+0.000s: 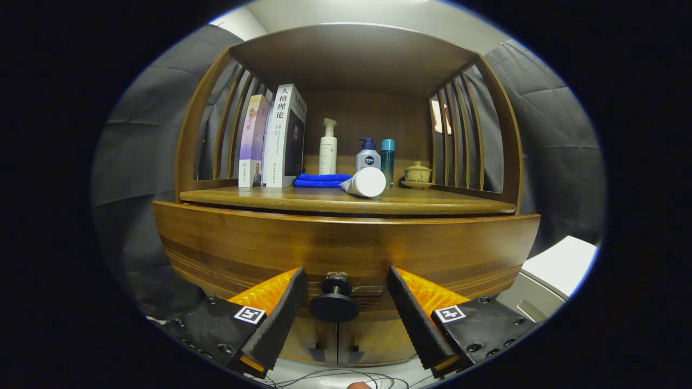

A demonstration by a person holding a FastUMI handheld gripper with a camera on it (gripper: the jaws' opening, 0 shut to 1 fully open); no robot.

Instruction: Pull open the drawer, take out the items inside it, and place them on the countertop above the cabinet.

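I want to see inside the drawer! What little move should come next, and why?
Probably close the hand-held gripper on the drawer knob: the fingers are open with the knob between them, and the drawer looks shut.

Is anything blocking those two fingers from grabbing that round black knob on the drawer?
Nothing visible does. The drawer knob sits in the open gap of the gripper, with a finger on each side of it and neither touching it. The drawer front looks closed.
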